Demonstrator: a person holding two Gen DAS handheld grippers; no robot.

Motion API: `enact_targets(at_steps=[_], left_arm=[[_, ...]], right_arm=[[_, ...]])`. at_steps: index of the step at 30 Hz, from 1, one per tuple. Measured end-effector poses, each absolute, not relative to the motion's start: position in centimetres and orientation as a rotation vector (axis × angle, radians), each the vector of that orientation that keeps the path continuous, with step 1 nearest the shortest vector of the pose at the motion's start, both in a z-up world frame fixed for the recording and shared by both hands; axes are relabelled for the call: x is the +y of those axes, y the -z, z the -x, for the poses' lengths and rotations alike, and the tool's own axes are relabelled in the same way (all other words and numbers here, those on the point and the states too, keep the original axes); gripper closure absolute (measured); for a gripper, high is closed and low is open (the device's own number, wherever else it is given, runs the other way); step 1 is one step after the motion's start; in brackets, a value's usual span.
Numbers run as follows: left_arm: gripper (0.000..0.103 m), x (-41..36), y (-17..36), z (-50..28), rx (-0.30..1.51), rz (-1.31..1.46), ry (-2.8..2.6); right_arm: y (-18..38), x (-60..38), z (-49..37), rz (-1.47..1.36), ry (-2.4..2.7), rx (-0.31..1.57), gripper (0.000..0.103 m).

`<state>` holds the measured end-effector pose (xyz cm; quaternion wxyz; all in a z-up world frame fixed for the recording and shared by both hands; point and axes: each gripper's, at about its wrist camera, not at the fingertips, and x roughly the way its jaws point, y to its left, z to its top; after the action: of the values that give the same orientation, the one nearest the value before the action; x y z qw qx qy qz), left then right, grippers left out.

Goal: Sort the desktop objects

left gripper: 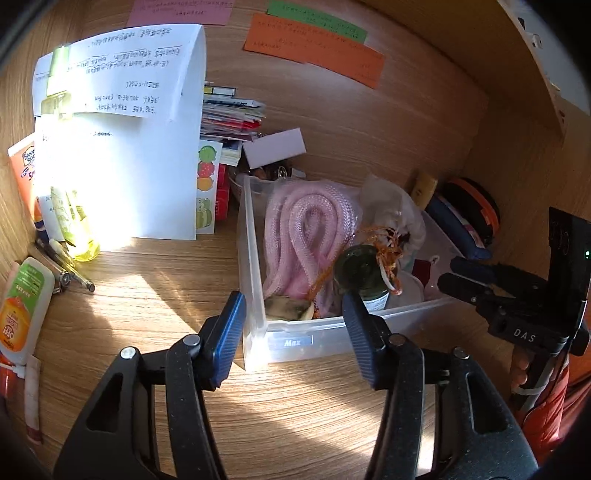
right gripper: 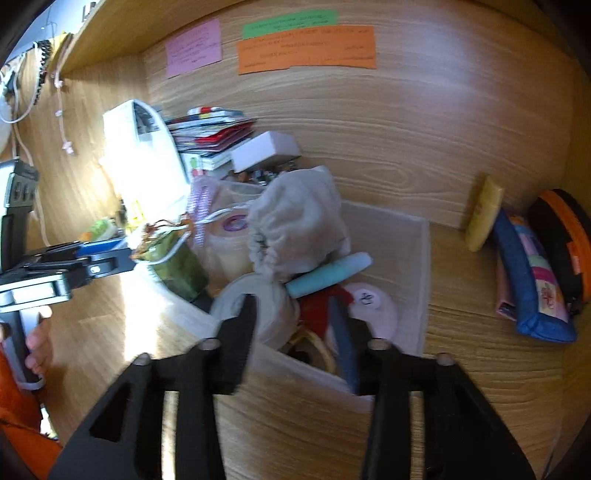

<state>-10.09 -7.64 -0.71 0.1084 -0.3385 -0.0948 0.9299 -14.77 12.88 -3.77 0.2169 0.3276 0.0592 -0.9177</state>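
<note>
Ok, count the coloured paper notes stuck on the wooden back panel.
3: a pink paper note at left, a green paper strip to its right, and an orange paper note just under the green one. Others may lie outside the views.

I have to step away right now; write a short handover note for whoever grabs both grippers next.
Left gripper: open, empty, straddling the near left corner of the clear plastic bin.
Right gripper: open, empty, over the bin's near right side.
In the bin: coiled pink mesh tube, dark green glass bottle with an orange cord, grey drawstring cloth pouch, teal tube.
On the wooden desk, unsorted: orange-and-green lotion tube, pens, yellow spray bottle, patchwork pouch.
Sorting is partly done; loose items remain.
</note>
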Motion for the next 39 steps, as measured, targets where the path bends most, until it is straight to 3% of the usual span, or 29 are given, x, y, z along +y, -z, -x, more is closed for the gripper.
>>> enact_targets(at_steps=[5,12,17,21,30,33,39], left_arm=[[0.048,-7.8,0.6,9.5,-0.276,1.001,-2.753],[0.032,-8.1,-0.4,8.0,-0.263,0.952,-2.819],[0.026,-8.3,-1.1,6.8,-0.28,0.935,-2.846],[0.007,-8.4,-1.7,6.0,-0.306,0.949,-2.869],[0.004,-8.3,-2.4,4.2,-0.393,0.975,-2.921],[0.004,-7.6,-2.5,3.5,-0.365,0.966,-2.951],[0.004,-6.1,-2.7,1.8,-0.293,0.914,-3.03]], right_arm=[[3.4,12.8,14.4,-0.898,2.543,0.174,0.045],[2.5,13.0,13.2,-0.848,2.596,0.178,0.021],[2.4,13.4,12.5,-0.885,2.61,0.166,0.02],[2.6,13.8,11.6,-0.915,2.607,0.147,0.02],[1.6,14.8,8.7,-0.868,2.603,0.082,0.011],[1.1,15.2,7.4,-0.83,2.624,0.06,0.005],[0.5,15.5,5.7,-0.788,2.644,0.058,0.003]])
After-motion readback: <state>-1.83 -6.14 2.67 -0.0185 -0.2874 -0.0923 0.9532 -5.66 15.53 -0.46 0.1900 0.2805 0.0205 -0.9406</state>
